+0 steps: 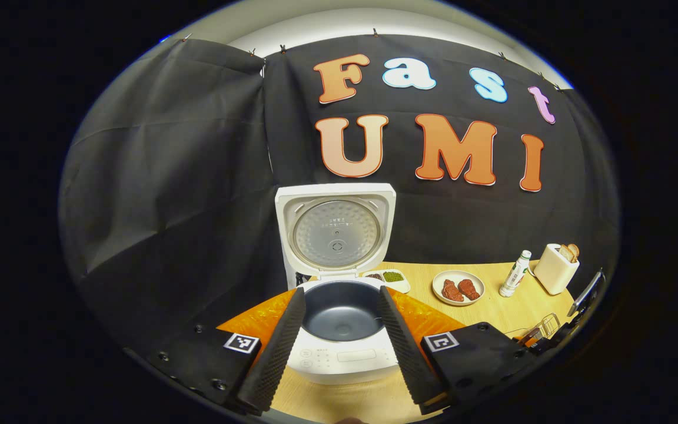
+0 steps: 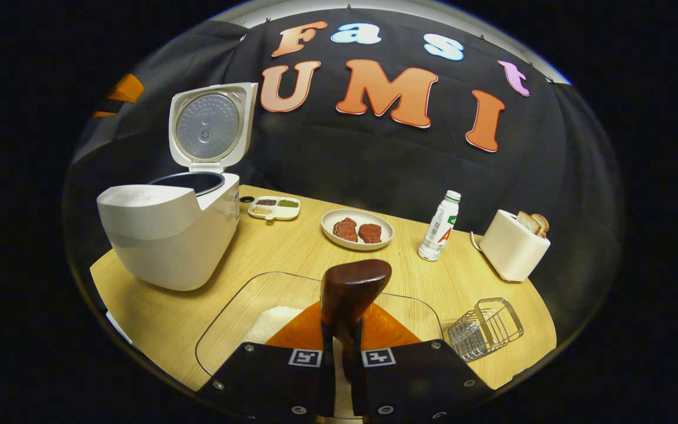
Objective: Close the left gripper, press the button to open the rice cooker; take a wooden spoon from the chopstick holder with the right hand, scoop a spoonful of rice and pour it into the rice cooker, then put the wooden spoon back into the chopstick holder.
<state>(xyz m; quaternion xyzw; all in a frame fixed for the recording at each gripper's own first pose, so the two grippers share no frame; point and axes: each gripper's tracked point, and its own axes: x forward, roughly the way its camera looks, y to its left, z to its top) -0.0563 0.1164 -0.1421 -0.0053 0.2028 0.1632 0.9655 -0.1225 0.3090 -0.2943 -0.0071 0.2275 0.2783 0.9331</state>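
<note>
Right gripper [image 2: 342, 347] clamps the wooden spoon [image 2: 354, 288], handle hidden; left gripper [image 1: 342, 347] gapes before the glossy rice cooker [image 1: 342, 335].

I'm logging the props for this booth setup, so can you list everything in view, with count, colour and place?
rice cooker: 1, white, lid up, table's left
wooden spoon: 1, dark brown, held over the clear rice container
chopstick holder: 1, wire, lying at right front
plate: 1, two reddish pieces, centre
divided dish: 1, white, behind cooker
bottle: 1, white
toaster: 1, cream, with bread
left gripper: open, before the cooker
right gripper: shut on spoon
</note>
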